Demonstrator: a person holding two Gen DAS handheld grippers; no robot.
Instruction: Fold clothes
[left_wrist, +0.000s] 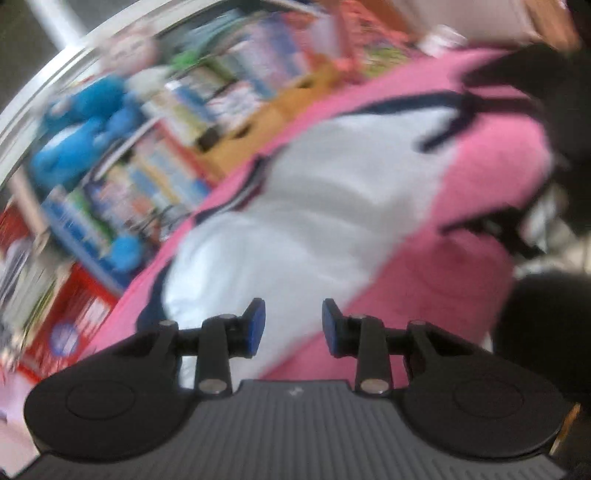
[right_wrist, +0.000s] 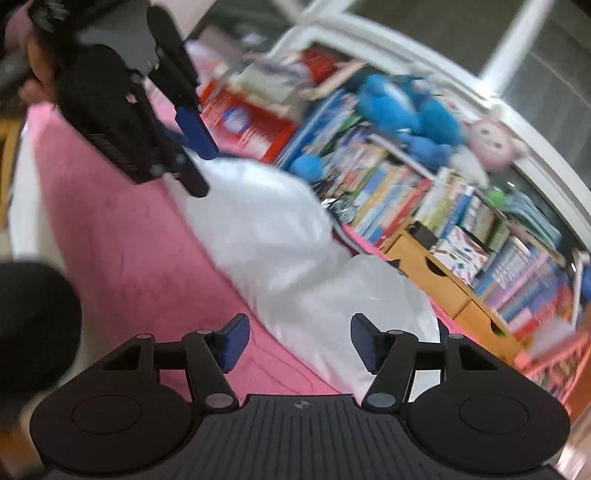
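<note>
White garment lies rumpled on pink bed; soft, light, limp, best pinched at an edge. Left tongs and right tongs spread, empty.

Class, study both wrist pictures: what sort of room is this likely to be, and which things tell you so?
Probably a child's bedroom or playroom. A white garment lies on a pink cover, beside rows of colourful books, with a blue plush toy above them. Both grippers are open.
</note>
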